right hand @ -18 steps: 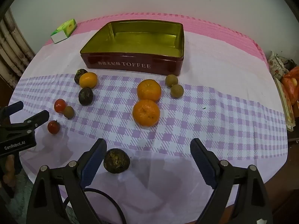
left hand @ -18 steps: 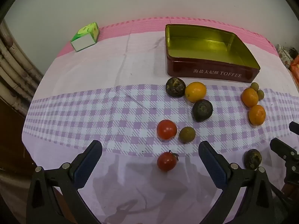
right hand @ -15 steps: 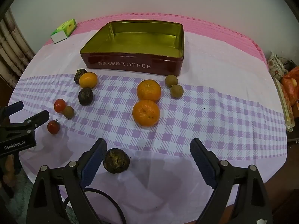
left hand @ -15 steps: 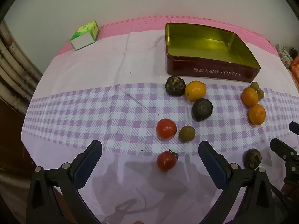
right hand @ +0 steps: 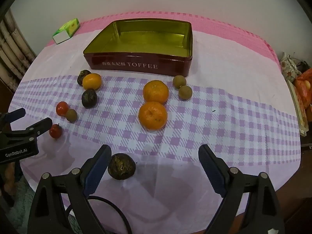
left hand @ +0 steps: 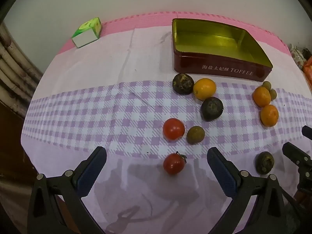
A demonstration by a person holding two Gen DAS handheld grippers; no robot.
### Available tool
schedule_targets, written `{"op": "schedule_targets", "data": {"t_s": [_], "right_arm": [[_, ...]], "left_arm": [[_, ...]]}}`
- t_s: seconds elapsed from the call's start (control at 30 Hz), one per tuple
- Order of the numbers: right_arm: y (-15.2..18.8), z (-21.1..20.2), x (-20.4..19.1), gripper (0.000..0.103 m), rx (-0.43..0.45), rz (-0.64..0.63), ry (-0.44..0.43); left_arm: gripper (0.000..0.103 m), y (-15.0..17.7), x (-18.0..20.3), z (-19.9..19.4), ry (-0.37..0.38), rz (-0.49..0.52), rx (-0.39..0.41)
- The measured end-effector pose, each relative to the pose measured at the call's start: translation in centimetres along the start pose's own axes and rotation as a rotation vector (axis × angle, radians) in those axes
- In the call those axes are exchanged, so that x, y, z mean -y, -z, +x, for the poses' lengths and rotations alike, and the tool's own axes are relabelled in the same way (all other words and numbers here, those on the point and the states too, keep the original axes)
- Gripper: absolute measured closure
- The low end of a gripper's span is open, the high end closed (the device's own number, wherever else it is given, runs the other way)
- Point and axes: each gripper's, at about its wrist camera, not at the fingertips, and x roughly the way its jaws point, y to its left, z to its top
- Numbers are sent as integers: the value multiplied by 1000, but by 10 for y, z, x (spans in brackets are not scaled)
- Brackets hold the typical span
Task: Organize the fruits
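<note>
Left gripper point(left hand: 157, 164) — jaws spread wide, nothing between the blue pads point(left hand: 92, 170), fingers pointed forward and low. Right gripper point(right hand: 155, 163) — likewise spread wide and unloaded, fingers level, pads point(right hand: 211, 169) bare; held just to the right of the left one.

the toffee tin point(right hand: 140, 66) is dark red outside with white lettering and gold-green inside. the tablecloth point(right hand: 224, 117) is pale pink with a lilac-and-white check band and a deeper pink far edge. two mandarins point(right hand: 153, 115) are orange, the cherry tomatoes point(left hand: 173, 129) red, the small carton point(left hand: 86, 32) green and white.
</note>
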Motion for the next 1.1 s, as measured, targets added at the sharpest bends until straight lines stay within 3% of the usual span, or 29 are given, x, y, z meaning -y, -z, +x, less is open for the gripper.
{"op": "schedule_targets", "data": {"t_s": [1.1], "right_arm": [[1,13,-1,15,-33,-2,-8]], "left_arm": [[1,3,-1,11,12,5,-28]]}}
